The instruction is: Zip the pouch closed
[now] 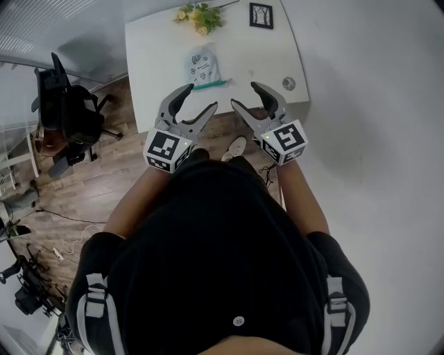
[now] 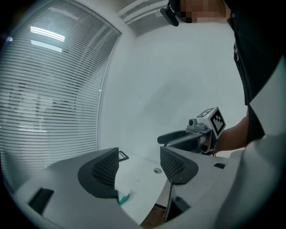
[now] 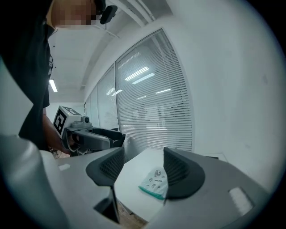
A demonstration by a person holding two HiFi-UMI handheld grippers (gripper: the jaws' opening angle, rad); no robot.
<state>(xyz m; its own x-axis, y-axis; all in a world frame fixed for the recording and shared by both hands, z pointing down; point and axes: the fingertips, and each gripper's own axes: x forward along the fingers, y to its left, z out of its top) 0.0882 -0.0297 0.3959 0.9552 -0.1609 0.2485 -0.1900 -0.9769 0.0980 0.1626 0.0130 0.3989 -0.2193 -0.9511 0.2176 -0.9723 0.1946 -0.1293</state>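
Note:
A pale printed pouch (image 1: 202,67) with a green zip edge lies flat on the white table (image 1: 152,55), zip side nearest me. Both grippers hang in the air in front of the table's near edge, apart from the pouch. My left gripper (image 1: 198,99) is open and empty; its own view shows only the pouch's green corner (image 2: 124,197) past the left jaw. My right gripper (image 1: 245,95) is open and empty too. In the right gripper view the pouch (image 3: 154,182) shows between the jaws, partly hidden by the right jaw. The left gripper (image 3: 96,138) shows there at the left.
Yellow flowers (image 1: 199,16) and a small black frame (image 1: 261,14) stand at the table's far edge. A round grommet (image 1: 288,84) sits near the table's right corner. A black office chair (image 1: 66,111) stands on the wood floor at the left. A white wall is at the right.

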